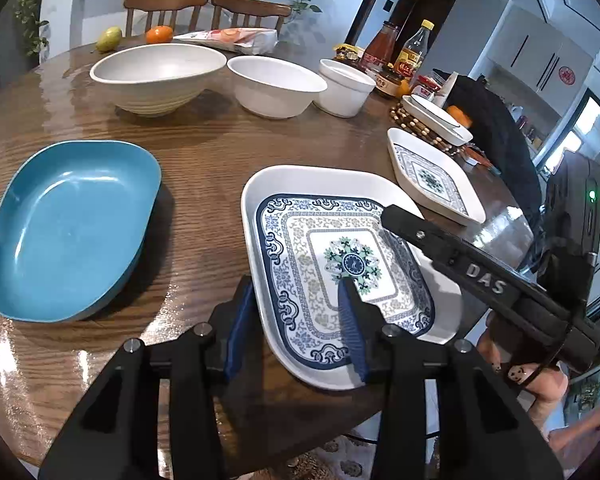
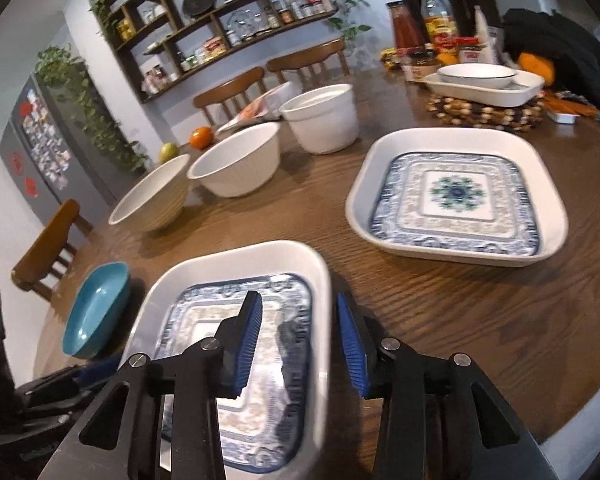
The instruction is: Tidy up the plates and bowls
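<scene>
both tongs agape, straddling plate rims.

Our left gripper sits lower centre, jaws spread wide. Our right gripper likewise spread, lower centre; its body also enters the left view's right edge.

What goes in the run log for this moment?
left gripper: open, astride near patterned plate rim | right gripper: open, astride opposite rim
</scene>
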Demonstrator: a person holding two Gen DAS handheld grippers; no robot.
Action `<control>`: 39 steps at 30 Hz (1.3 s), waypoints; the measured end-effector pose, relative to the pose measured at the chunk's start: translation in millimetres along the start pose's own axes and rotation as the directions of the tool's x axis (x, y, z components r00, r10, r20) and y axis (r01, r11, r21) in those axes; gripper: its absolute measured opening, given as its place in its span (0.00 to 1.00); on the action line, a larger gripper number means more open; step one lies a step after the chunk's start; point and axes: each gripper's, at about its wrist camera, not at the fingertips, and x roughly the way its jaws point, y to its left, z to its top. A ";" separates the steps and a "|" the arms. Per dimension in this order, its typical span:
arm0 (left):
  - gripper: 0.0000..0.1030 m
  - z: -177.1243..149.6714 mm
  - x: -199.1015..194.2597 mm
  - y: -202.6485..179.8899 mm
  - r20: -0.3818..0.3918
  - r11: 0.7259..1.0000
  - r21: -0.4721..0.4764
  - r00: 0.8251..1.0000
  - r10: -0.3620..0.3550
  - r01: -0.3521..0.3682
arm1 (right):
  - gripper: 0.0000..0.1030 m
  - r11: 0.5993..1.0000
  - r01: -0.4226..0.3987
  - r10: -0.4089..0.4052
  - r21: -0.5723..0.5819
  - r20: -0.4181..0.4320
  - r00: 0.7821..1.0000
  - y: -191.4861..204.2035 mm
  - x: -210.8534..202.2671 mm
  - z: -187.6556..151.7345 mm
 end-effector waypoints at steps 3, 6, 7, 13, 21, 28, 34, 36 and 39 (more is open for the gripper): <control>0.38 -2.0 -2.7 0.9 0.004 1.000 -0.003 1.000 0.018 -0.018 | 0.40 0.999 0.032 -0.032 -0.019 0.003 0.999 7.5 3.5 0.2; 0.38 -2.6 -9.1 3.5 0.020 0.999 -0.009 0.999 0.035 -0.035 | 0.40 0.999 0.021 -0.021 -0.030 0.004 1.000 12.1 4.6 2.2; 0.38 -2.7 -11.5 4.3 0.026 0.999 -0.011 0.999 0.040 -0.039 | 0.40 0.999 0.017 -0.017 -0.040 0.006 1.000 15.0 4.3 3.4; 0.40 -3.4 -11.7 9.6 0.017 0.997 -0.029 0.997 0.070 -0.069 | 0.40 0.996 0.015 -0.014 -0.093 0.006 1.000 30.8 7.6 8.6; 0.40 -4.3 -8.8 10.6 -0.001 0.997 -0.031 0.998 0.064 -0.064 | 0.40 0.994 0.044 -0.046 -0.096 -0.022 0.999 30.2 16.0 5.4; 0.43 -4.9 -8.5 8.7 0.003 0.997 -0.020 0.998 0.069 -0.069 | 0.40 0.994 0.053 -0.056 -0.097 -0.021 0.998 29.2 16.6 3.1; 0.56 -2.9 -21.8 11.2 0.051 0.997 -0.026 0.996 0.078 -0.076 | 0.60 0.997 0.000 -0.002 -0.083 -0.022 1.000 28.7 10.7 4.6; 0.60 -2.0 -29.1 13.6 0.073 0.997 -0.035 0.995 0.072 -0.070 | 0.65 0.995 0.015 -0.013 -0.102 0.016 1.000 32.5 1.9 4.7; 0.67 -0.3 -42.9 20.0 0.121 0.996 -0.056 0.989 0.079 -0.073 | 0.69 0.987 0.079 -0.071 -0.141 0.064 0.995 40.6 -8.3 5.4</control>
